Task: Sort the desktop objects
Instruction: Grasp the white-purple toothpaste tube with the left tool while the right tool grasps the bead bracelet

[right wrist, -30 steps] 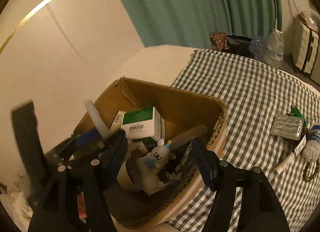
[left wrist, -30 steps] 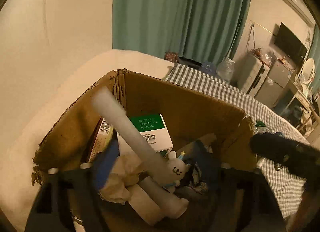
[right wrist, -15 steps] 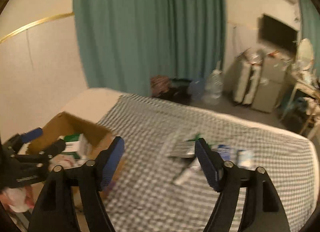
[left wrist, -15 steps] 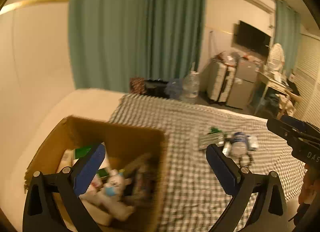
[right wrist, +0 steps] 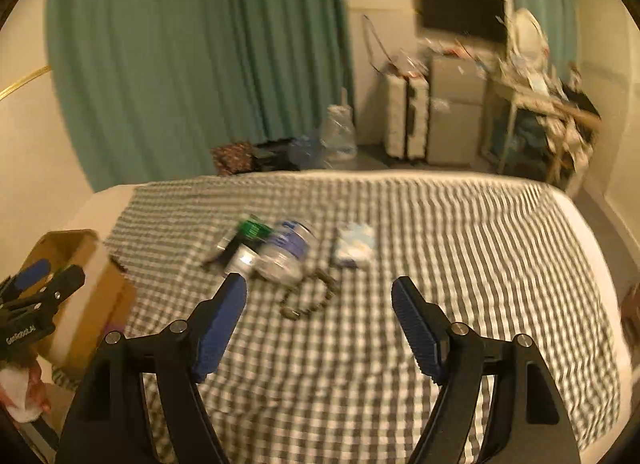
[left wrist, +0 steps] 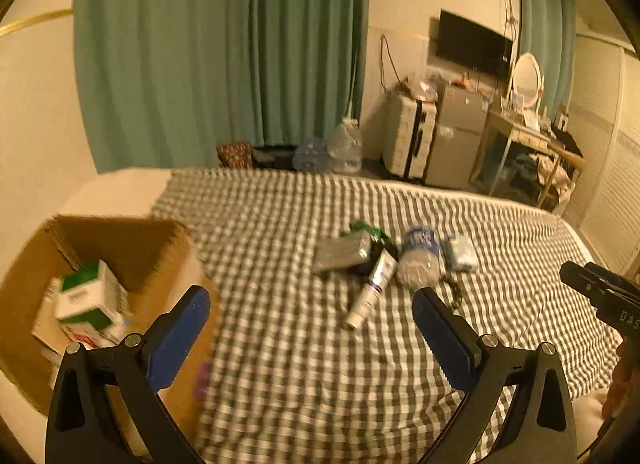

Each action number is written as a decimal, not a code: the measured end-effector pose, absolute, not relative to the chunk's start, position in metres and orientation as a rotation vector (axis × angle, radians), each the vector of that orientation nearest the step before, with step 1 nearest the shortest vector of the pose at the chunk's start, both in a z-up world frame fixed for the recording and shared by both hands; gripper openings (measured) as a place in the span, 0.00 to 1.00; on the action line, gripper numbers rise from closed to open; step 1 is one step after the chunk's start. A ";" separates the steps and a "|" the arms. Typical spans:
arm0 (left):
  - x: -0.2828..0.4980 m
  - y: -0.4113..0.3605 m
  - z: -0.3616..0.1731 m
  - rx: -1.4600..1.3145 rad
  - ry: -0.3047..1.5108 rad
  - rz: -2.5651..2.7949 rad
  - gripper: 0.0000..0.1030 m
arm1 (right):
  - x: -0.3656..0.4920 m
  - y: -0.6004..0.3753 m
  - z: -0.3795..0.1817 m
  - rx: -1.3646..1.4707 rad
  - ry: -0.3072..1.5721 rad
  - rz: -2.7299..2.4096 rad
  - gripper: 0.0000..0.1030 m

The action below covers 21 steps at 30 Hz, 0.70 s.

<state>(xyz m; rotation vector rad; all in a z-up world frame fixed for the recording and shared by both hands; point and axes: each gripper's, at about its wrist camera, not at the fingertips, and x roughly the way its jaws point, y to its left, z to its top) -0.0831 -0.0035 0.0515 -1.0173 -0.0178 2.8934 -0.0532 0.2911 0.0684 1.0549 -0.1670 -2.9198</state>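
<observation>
A small heap lies on the checked cloth (left wrist: pixel 304 364): a silver blister pack (left wrist: pixel 340 254), a white tube (left wrist: pixel 372 288), a clear plastic bottle (left wrist: pixel 418 260), a pale tissue pack (left wrist: pixel 460 252) and a dark chain (right wrist: pixel 308 300). My left gripper (left wrist: pixel 310 296) hangs wide open over the cloth, just short of the tube, with nothing between its fingers. My right gripper (right wrist: pixel 319 285) is open and empty too, close before the chain and the bottle (right wrist: pixel 288 252). A cardboard box (left wrist: pixel 120 248) stands at the left and holds a green-and-white carton (left wrist: pixel 88 296).
Beyond the cloth's far edge are green curtains (left wrist: pixel 220 64), water jugs (left wrist: pixel 344 144), a suitcase (left wrist: pixel 408 140) and a cluttered desk (left wrist: pixel 528 144). The right gripper (left wrist: pixel 576 278) shows at the left view's right edge; the left gripper (right wrist: pixel 54 274) shows beside the box (right wrist: pixel 80 264).
Both grippers have swung right, away from the inside of the box, and now face the heap on the cloth. The left jaws stand wider than before.
</observation>
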 end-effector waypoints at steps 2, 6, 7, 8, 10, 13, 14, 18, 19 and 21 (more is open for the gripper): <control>-0.093 0.007 0.035 -1.067 -0.015 2.861 1.00 | -0.063 0.301 0.053 1.093 -0.219 -2.905 0.73; -0.113 0.027 0.005 -1.133 0.013 2.823 1.00 | -0.080 0.308 0.026 1.207 -0.255 -2.861 0.66; -0.121 0.033 -0.005 -1.156 0.028 2.807 1.00 | -0.082 0.308 0.018 1.244 -0.253 -2.840 0.55; -0.126 0.036 -0.012 -1.173 0.041 2.797 1.00 | -0.085 0.306 0.010 1.266 -0.255 -2.825 0.53; -0.139 0.045 -0.027 -1.197 0.068 2.769 1.00 | -0.096 0.306 -0.005 1.299 -0.267 -2.805 0.53; -0.153 0.056 -0.046 -1.213 0.122 2.736 1.00 | -0.113 0.307 -0.022 1.338 -0.296 -2.764 0.53; -0.159 0.059 -0.049 -1.219 0.134 2.729 1.00 | -0.118 0.307 -0.025 1.343 -0.302 -2.758 0.53; -0.182 0.068 -0.071 -1.237 0.148 2.701 1.00 | -0.145 0.301 -0.043 1.387 -0.305 -2.717 0.52; -0.190 0.070 -0.077 -1.249 0.144 2.693 1.00 | -0.153 0.299 -0.048 1.401 -0.292 -2.711 0.51; -0.200 0.072 -0.086 -1.266 0.138 2.683 1.00 | -0.165 0.295 -0.058 1.417 -0.274 -2.699 0.50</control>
